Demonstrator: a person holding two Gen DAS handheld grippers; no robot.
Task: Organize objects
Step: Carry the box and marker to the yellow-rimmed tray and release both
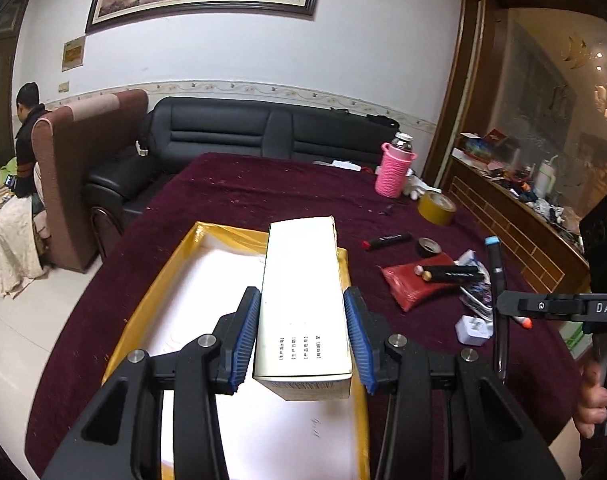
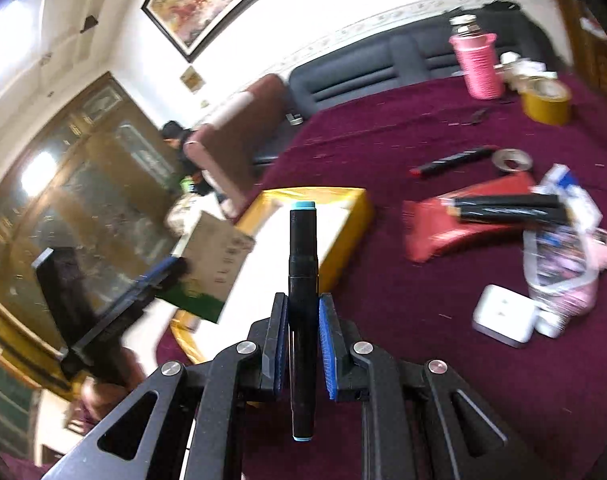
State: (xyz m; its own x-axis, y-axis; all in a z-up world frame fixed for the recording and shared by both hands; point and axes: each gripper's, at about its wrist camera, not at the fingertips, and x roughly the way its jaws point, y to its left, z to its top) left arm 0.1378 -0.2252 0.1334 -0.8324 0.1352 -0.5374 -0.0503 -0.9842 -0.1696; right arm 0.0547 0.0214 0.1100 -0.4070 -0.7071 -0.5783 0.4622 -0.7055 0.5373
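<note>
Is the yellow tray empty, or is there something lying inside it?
Empty: the yellow tray shows only its bare white bottom; the box is held above it.

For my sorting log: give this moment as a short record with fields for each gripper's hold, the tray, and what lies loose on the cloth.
left gripper: shut on cream carton, above the tray
right gripper: shut on black marker, blue caps
tray: yellow rim, white inside
loose on cloth: red pouch, white adapter, yellow tape roll
</note>
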